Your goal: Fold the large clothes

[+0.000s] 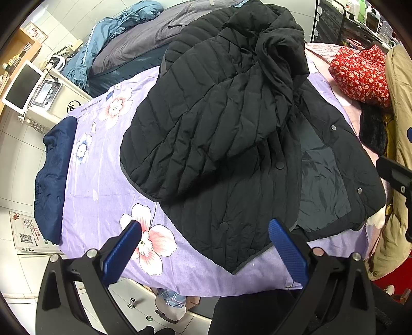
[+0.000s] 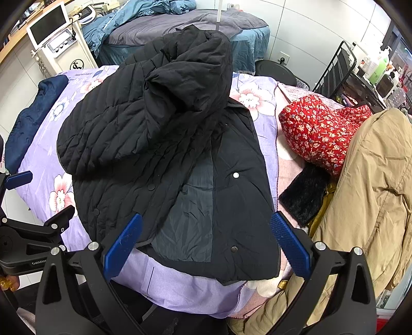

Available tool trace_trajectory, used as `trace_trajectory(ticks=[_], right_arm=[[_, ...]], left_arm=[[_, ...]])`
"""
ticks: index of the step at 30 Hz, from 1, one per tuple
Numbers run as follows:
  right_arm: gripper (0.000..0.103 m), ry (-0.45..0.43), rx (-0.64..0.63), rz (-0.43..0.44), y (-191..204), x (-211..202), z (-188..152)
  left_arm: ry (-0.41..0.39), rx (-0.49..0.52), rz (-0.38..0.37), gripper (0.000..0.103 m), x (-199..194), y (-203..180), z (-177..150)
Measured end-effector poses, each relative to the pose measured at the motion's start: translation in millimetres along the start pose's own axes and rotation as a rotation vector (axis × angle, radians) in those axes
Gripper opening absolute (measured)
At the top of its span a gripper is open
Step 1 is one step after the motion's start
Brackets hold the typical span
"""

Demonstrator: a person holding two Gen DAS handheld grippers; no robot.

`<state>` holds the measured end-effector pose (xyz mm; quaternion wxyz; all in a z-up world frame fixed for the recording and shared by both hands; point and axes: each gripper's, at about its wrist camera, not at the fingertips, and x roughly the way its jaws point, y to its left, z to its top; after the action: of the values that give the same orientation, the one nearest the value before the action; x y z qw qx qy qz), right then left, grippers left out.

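Note:
A black quilted jacket (image 1: 219,123) lies on a purple floral sheet (image 1: 103,180), partly folded, with its hood and one side bunched on top and the grey lining showing at the right. It also shows in the right wrist view (image 2: 159,144). My left gripper (image 1: 206,247) is open and empty, above the jacket's near hem. My right gripper (image 2: 206,242) is open and empty, above the near right hem and lining. The left gripper's body (image 2: 31,232) shows at the left edge of the right wrist view.
A navy garment (image 1: 51,180) lies at the sheet's left edge. A red floral garment (image 2: 322,131), a black furry piece (image 2: 303,195) and a tan coat (image 2: 373,193) lie at the right. A second bed (image 2: 180,23), a white machine with a screen (image 2: 51,28) and a metal rack (image 2: 342,69) stand behind.

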<state>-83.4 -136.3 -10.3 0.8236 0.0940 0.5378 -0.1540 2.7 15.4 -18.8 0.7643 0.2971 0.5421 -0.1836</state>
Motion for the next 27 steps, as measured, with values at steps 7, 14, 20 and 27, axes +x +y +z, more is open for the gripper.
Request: trace_trajectory(ticks=[7,14,20,27], right_arm=[[0.099,0.002,-0.003,0.003,0,1,0],[0.099,0.006,-0.003,0.007,-1,2,0],[0.099,0.008,-0.002,0.009,-1,3,0],[0.099,0.006,0.006,0.014,-6,6,-1]], left_arm=[[0.004,-0.001,0.002,0.098,1,0,-1],[0.004,0.004,0.0,0.097,2,-2,-1],[0.006,0.014,0.004,0.097,2,-6,2],[-0.054,0.097,0.065,0.098,0,-20,3]])
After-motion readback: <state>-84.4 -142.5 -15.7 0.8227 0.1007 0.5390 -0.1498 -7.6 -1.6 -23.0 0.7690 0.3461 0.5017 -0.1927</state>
